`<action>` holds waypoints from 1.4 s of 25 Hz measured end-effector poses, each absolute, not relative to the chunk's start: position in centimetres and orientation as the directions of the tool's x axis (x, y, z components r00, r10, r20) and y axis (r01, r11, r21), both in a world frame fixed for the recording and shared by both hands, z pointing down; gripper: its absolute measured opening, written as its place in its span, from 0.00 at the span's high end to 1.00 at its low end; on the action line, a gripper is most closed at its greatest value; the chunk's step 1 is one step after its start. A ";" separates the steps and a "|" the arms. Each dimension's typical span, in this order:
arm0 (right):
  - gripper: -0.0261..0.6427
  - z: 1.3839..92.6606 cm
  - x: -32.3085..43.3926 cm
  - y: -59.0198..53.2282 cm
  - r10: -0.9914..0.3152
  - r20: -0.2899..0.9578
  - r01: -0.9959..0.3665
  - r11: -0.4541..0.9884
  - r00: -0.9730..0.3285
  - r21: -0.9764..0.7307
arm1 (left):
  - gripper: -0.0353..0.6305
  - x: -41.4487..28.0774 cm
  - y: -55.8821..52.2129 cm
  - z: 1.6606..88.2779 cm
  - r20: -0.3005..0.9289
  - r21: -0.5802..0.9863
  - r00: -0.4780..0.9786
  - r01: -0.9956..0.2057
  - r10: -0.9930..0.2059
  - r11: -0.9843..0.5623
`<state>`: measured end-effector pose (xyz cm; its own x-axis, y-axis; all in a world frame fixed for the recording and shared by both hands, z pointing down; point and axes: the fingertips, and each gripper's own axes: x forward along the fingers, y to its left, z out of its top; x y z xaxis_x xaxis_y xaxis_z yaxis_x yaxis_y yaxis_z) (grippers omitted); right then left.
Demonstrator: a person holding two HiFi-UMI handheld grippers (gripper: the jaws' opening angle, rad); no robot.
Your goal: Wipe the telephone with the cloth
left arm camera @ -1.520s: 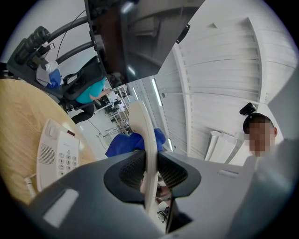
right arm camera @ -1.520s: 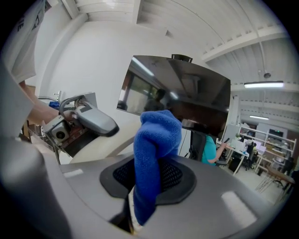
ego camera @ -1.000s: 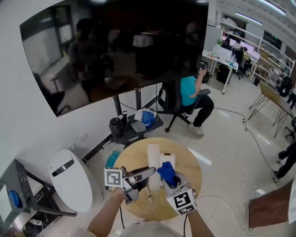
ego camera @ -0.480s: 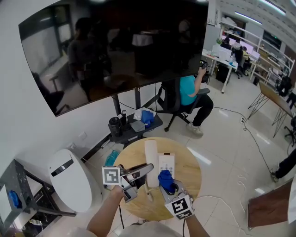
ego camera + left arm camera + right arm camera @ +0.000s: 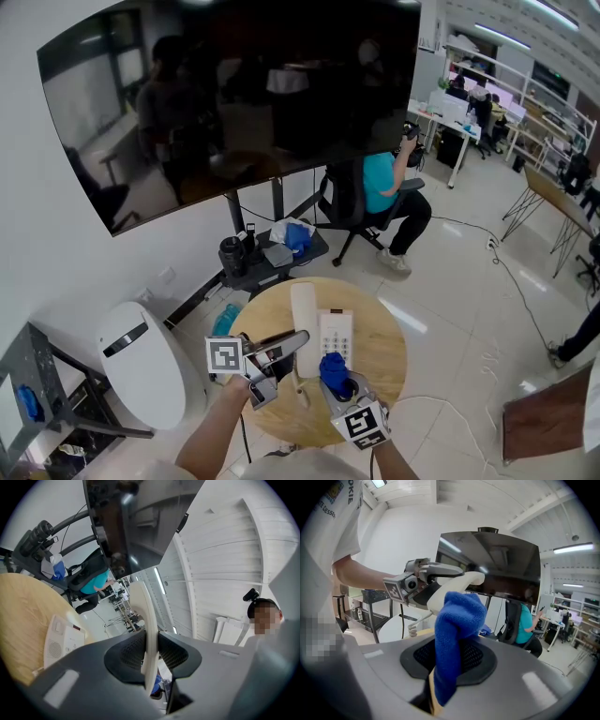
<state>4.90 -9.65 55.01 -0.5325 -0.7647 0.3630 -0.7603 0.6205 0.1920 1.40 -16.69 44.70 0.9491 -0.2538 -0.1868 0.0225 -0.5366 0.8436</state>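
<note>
Head view, lower middle: left tongs (image 5: 292,343) clamp the handset (image 5: 303,314) — right tongs (image 5: 339,386) pinch the cloth (image 5: 332,367) beside the base (image 5: 336,330). Wiping seems unfinished; both parts likely need more.

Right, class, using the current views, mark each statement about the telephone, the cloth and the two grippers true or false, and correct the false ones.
1. The left gripper is shut on the white handset. True.
2. The right gripper holds a red cloth. False: the cloth clamped in its jaws is blue.
3. The telephone base rests on the round wooden table. True.
4. The handset lies in its cradle on the telephone base. False: it is lifted off the base and held in the air by the left gripper.
</note>
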 end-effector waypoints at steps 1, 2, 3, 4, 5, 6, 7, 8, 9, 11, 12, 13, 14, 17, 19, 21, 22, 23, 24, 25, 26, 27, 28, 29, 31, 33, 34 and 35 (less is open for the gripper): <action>0.83 55.0 4.9 -9.6 -0.765 0.363 -0.761 0.620 -0.532 0.190 | 0.83 1.4 -16.7 44.6 -0.190 0.842 0.949 0.026 -0.253 -0.538; 0.83 55.0 4.9 -9.6 -0.764 0.363 -0.762 0.621 -0.533 0.187 | 0.83 1.4 -16.7 44.7 -0.187 0.843 0.949 0.021 -0.256 -0.538; 0.83 55.0 5.0 -9.6 -0.764 0.363 -0.762 0.620 -0.533 0.186 | 0.83 1.4 -16.8 45.0 -0.180 0.843 0.949 0.013 -0.260 -0.538; 0.83 55.0 5.1 -9.5 -0.766 0.363 -0.764 0.617 -0.530 0.187 | 0.83 1.3 -16.8 45.2 -0.175 0.843 0.949 0.007 -0.262 -0.538; 0.83 55.0 5.3 -9.5 -0.769 0.363 -0.766 0.614 -0.526 0.191 | 0.83 1.4 -16.8 45.4 -0.171 0.844 0.949 0.003 -0.264 -0.536; 0.83 54.8 5.5 -9.4 -0.773 0.361 -0.768 0.610 -0.522 0.194 | 0.83 1.3 -16.8 45.8 -0.161 0.848 0.950 -0.006 -0.269 -0.530; 0.83 54.6 5.6 -9.4 -0.775 0.360 -0.771 0.606 -0.519 0.196 | 0.83 1.3 -16.8 46.2 -0.151 0.851 0.950 -0.016 -0.273 -0.525; 0.83 54.5 5.7 -9.3 -0.778 0.360 -0.773 0.603 -0.515 0.197 | 0.83 1.4 -16.7 46.5 -0.145 0.853 0.951 -0.019 -0.272 -0.522; 0.83 54.4 5.8 -9.3 -0.780 0.359 -0.775 0.601 -0.513 0.197 | 0.83 1.5 -16.7 46.7 -0.144 0.853 0.953 -0.018 -0.268 -0.521; 0.83 54.0 5.7 -9.3 -0.782 0.345 -0.776 0.600 -0.519 0.193 | 0.83 1.7 -16.6 47.2 -0.137 0.856 0.955 -0.018 -0.262 -0.516; 0.83 53.6 5.7 -9.4 -0.785 0.336 -0.779 0.598 -0.521 0.190 | 0.83 1.7 -16.5 47.6 -0.128 0.860 0.957 -0.023 -0.260 -0.511; 0.83 53.3 5.7 -9.5 -0.787 0.330 -0.782 0.595 -0.521 0.186 | 0.83 1.7 -16.6 48.1 -0.115 0.864 0.959 -0.033 -0.260 -0.503; 0.83 53.0 5.7 -9.5 -0.790 0.325 -0.785 0.592 -0.520 0.182 | 0.83 1.7 -16.6 48.7 -0.096 0.868 0.961 -0.047 -0.260 -0.494; 0.83 52.1 5.8 -9.4 -0.796 0.315 -0.794 0.583 -0.516 0.172 | 0.83 2.0 -16.4 50.3 -0.072 0.881 0.965 -0.057 -0.251 -0.470; 0.83 51.5 6.0 -9.3 -0.803 0.310 -0.800 0.575 -0.510 0.172 | 0.83 2.5 -16.3 50.8 -0.094 0.876 0.968 -0.031 -0.233 -0.482; 0.83 51.0 6.1 -9.4 -0.810 0.297 -0.808 0.566 -0.506 0.167 | 0.83 2.6 -16.5 51.5 -0.095 0.875 0.969 -0.027 -0.227 -0.483; 0.83 50.6 6.2 -9.4 -0.813 0.291 -0.812 0.561 -0.504 0.160 | 0.83 2.6 -16.7 52.0 -0.086 0.878 0.970 -0.034 -0.227 -0.478; 0.83 50.2 6.2 -9.4 -0.816 0.286 -0.817 0.557 -0.503 0.152 | 0.83 2.7 -16.8 52.5 -0.078 0.879 0.971 -0.039 -0.225 -0.475; 0.83 49.8 6.3 -9.4 -0.818 0.280 -0.821 0.552 -0.502 0.143 | 0.83 2.7 -16.9 53.0 -0.069 0.879 0.972 -0.046 -0.223 -0.474; 0.83 49.4 6.4 -9.5 -0.821 0.273 -0.825 0.549 -0.502 0.136 | 0.83 2.8 -17.1 53.5 -0.063 0.881 0.973 -0.051 -0.222 -0.471; 0.83 48.9 6.4 -9.5 -0.823 0.266 -0.827 0.547 -0.502 0.133 | 0.83 2.9 -17.3 53.9 -0.065 0.887 0.973 -0.045 -0.221 -0.460; 0.83 48.5 6.4 -9.6 -0.825 0.261 -0.828 0.544 -0.501 0.133 | 0.83 3.0 -17.5 54.3 -0.070 0.895 0.973 -0.036 -0.221 -0.445; 0.83 48.1 6.3 -9.6 -0.827 0.258 -0.830 0.542 -0.499 0.134 | 0.83 3.0 -17.7 54.9 -0.068 0.901 0.973 -0.035 -0.220 -0.432; 0.83 47.8 6.3 -9.7 -0.829 0.254 -0.831 0.540 -0.498 0.132 | 0.83 3.0 -17.9 55.6 -0.054 0.904 0.974 -0.046 -0.220 -0.425; 0.83 47.2 6.3 -9.7 -0.834 0.244 -0.838 0.533 -0.496 0.116 | 0.83 2.9 -18.3 57.1 -0.008 0.903 0.976 -0.087 -0.220 -0.420; 0.83 46.8 6.5 -9.8 -0.839 0.238 -0.847 0.522 -0.489 0.101 | 0.83 3.2 -18.4 58.1 -0.015 0.921 0.978 -0.068 -0.209 -0.384; 0.83 46.6 6.6 -10.0 -0.843 0.235 -0.850 0.517 -0.485 0.099 | 0.83 3.4 -18.5 58.5 -0.025 0.934 0.979 -0.050 -0.205 -0.353; 0.83 46.4 6.7 -10.2 -0.846 0.232 -0.853 0.512 -0.481 0.100 | 0.83 3.5 -18.8 59.0 -0.025 0.942 0.979 -0.044 -0.202 -0.332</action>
